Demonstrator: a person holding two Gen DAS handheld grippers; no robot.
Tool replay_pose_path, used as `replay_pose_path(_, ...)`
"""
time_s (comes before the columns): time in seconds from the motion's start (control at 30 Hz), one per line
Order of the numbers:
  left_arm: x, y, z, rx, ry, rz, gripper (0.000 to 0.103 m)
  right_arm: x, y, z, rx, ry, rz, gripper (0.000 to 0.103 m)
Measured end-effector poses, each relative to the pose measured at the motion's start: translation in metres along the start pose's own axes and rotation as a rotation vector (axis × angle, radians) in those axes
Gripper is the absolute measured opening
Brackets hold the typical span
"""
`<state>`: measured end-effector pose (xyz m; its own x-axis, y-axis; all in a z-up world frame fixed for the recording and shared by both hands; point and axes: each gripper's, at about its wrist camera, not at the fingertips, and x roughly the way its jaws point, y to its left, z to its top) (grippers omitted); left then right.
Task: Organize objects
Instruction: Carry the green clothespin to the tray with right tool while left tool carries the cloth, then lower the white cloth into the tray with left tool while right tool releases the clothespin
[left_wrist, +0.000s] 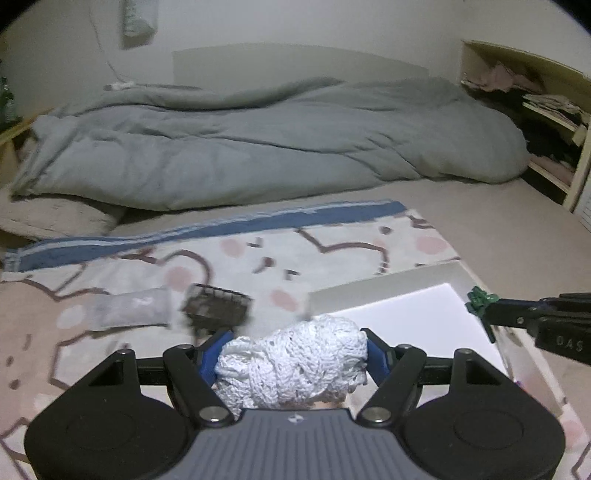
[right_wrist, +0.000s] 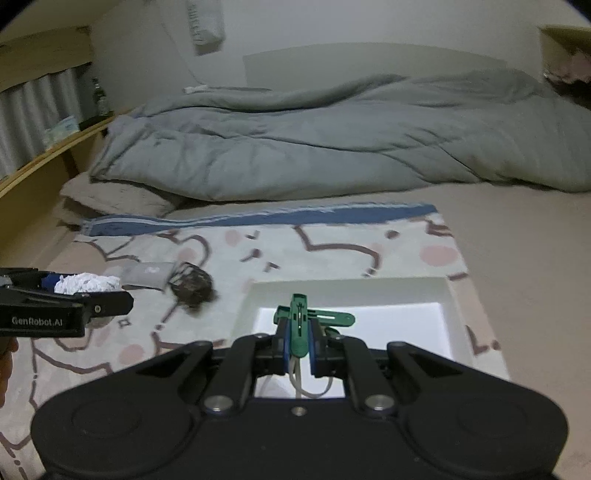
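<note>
A bed covered by a pale blanket printed with cartoon outlines (right_wrist: 332, 254). On it lies a shallow white rectangular tray (right_wrist: 452, 295).

The right hand-held gripper (right_wrist: 298, 341) is clamped on a green plastic clip (right_wrist: 298, 325). The clip's long axis points away from the camera, and it hangs directly over the tray's near edge.

The left hand-held gripper (left_wrist: 291, 350) is closed around a white crocheted bundle (left_wrist: 295, 365), just beside the tray's left rim; the tray lies to its right.

The right hand is nearer the tray, so it seems best placed to let go first.
</note>
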<state>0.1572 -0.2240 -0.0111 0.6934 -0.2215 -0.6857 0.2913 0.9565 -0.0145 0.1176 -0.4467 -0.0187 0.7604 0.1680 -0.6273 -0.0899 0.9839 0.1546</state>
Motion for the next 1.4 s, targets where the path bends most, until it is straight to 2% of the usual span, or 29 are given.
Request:
replay_pose_path(0.27,0.042,-0.051,-0.001,-0.070,0.077,-0.121,0.074,0.005,-0.050,-0.019,0.034,0.057,-0.062,0.010)
replay_pose_path(0.53,0.086,-0.097,-0.015,-0.060,0.151,-0.168,0.074,0.015,-0.082,-0.034,0.069,0.100,-0.105,0.010)
replay_pose_path(0.73,0.121,-0.098,-0.028,-0.139,0.226,-0.177,0.074,0.030,-0.084,-0.041,0.042,0.144,-0.116,0.010)
replay_pose_path(0.97,0.142,-0.096,-0.031,-0.195,0.250,-0.188,0.074,0.042,-0.090,-0.045,0.038,0.174,-0.132,0.010)
replay_pose_path(1.1,0.144,-0.104,-0.028,-0.192,0.233,-0.215,0.074,0.046,-0.092,-0.048,0.035,0.174,-0.141,0.010)
replay_pose_path(1.2,0.147,-0.111,-0.027,-0.162,0.233,-0.208,0.074,0.048,-0.093,-0.050,0.031,0.175,-0.140,0.010)
replay_pose_path(1.4,0.156,-0.118,-0.032,-0.132,0.270,-0.203,0.077,0.049,-0.093,-0.051,0.030,0.199,-0.148,0.016)
